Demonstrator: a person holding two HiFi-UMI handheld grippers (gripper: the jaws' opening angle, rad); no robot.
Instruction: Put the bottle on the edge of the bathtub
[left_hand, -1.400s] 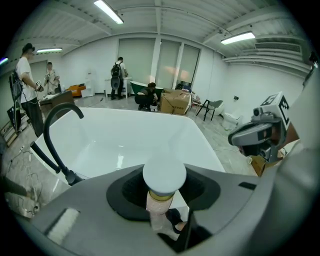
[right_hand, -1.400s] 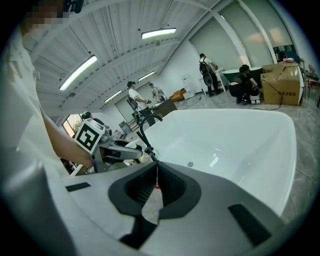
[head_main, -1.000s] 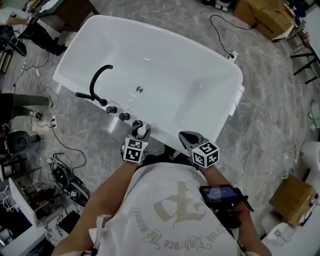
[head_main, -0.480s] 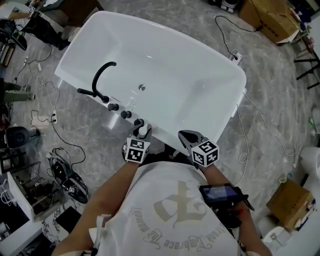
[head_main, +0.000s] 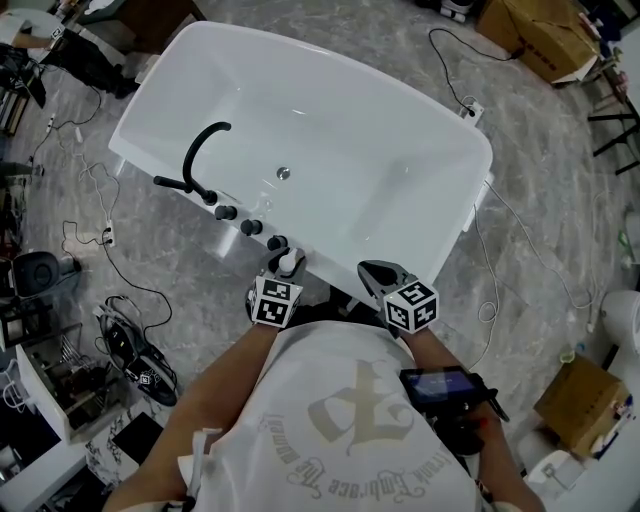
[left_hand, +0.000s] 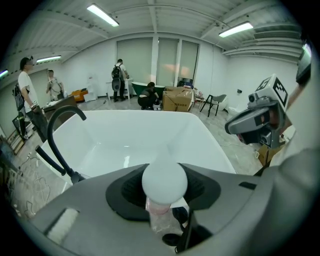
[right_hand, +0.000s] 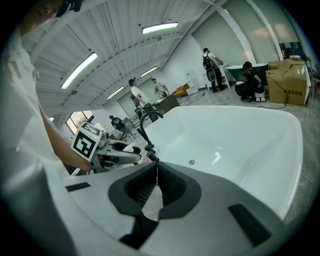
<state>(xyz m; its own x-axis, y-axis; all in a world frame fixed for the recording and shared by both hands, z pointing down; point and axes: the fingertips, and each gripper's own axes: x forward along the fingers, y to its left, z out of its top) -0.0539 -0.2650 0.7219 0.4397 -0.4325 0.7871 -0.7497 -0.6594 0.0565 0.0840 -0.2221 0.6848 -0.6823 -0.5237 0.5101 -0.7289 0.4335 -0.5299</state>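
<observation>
A small clear bottle (left_hand: 162, 215) with a round white cap (left_hand: 164, 182) sits between the jaws of my left gripper (left_hand: 164, 172), which is shut on it. In the head view the left gripper (head_main: 287, 262) holds the white cap (head_main: 289, 261) over the near rim of the white bathtub (head_main: 330, 275), just right of the black knobs (head_main: 250, 228). My right gripper (head_main: 378, 272) hovers beside it at the same rim, a little to the right. Its jaws (right_hand: 157, 170) are shut with nothing in them.
A curved black faucet (head_main: 200, 155) rises from the tub's left rim. Cables (head_main: 80, 235) and gear (head_main: 130, 350) lie on the marble floor at left, and cardboard boxes (head_main: 535, 35) stand at the far right. Several people (left_hand: 120, 80) stand at the room's far end.
The view has shifted slightly, so the tub sits a bit higher and to the right. Both grippers stay where they were at the near rim, the bottle held as before.
</observation>
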